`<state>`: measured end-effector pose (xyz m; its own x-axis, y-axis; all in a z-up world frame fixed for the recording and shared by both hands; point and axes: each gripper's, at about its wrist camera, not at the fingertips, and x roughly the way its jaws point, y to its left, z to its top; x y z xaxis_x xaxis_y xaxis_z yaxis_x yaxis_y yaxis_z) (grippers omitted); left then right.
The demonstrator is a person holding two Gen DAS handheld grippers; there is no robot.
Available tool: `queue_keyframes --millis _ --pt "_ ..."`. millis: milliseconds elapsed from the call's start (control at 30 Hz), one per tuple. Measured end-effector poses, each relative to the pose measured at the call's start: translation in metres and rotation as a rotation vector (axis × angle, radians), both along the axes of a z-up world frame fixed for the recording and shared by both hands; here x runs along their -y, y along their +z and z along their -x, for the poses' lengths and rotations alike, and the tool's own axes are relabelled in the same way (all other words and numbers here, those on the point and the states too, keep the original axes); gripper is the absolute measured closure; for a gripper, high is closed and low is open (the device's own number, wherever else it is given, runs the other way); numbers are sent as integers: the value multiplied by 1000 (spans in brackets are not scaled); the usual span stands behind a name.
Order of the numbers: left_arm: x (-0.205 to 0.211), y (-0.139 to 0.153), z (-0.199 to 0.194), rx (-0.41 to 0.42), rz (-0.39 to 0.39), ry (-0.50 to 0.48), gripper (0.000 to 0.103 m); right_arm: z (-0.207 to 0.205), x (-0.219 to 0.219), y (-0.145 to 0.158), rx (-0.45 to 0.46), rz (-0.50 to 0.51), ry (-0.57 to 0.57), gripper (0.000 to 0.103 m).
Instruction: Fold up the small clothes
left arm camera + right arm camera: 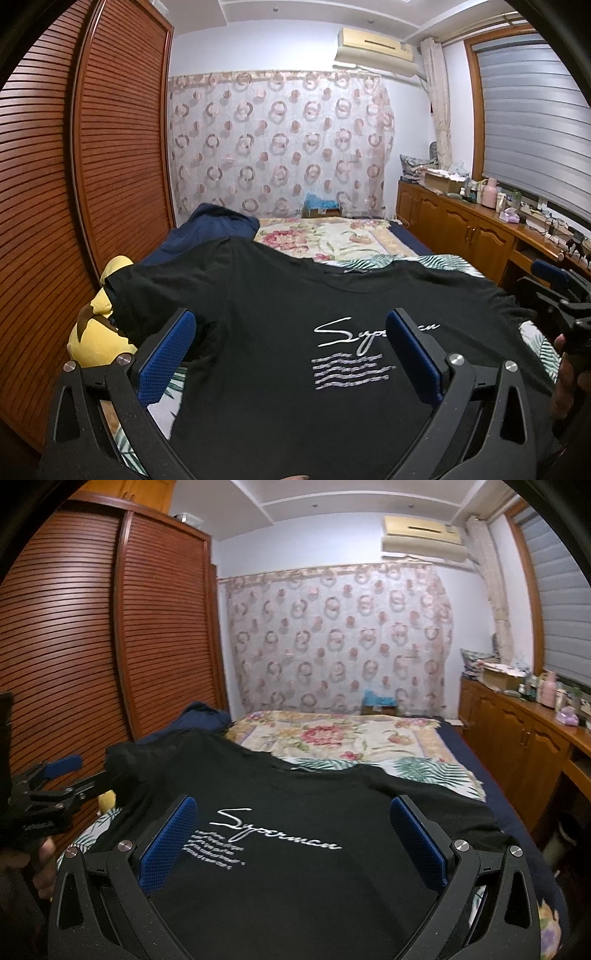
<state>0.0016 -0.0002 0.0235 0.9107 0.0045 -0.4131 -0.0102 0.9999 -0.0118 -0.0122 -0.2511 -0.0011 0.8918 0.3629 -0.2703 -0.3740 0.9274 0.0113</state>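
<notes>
A black T-shirt (280,295) with white script print lies spread flat, front up, on the bed; it also shows in the right wrist view (280,805). My left gripper (291,354) is open, its blue pads wide apart over the shirt's lower left part. My right gripper (295,838) is open over the shirt's lower right part, holding nothing. The right gripper also shows at the right edge of the left wrist view (554,291). The left gripper shows at the left edge of the right wrist view (55,775).
A yellow plush toy (96,332) lies at the shirt's left sleeve. A dark blue garment (218,221) and a floral blanket (332,236) lie farther up the bed. A louvred wardrobe (74,166) stands left, a wooden cabinet (461,225) right.
</notes>
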Motion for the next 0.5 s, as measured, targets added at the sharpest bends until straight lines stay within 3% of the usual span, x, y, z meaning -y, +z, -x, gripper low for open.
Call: queue_keyframes --millis 267,500 --pt "-44 -23 -19 -47 -8 41 0 -30 2 -10 -25 57 86 0" --pt "-100 -38 -37 -75 42 81 0 -69 6 -16 -88 76 153 0"
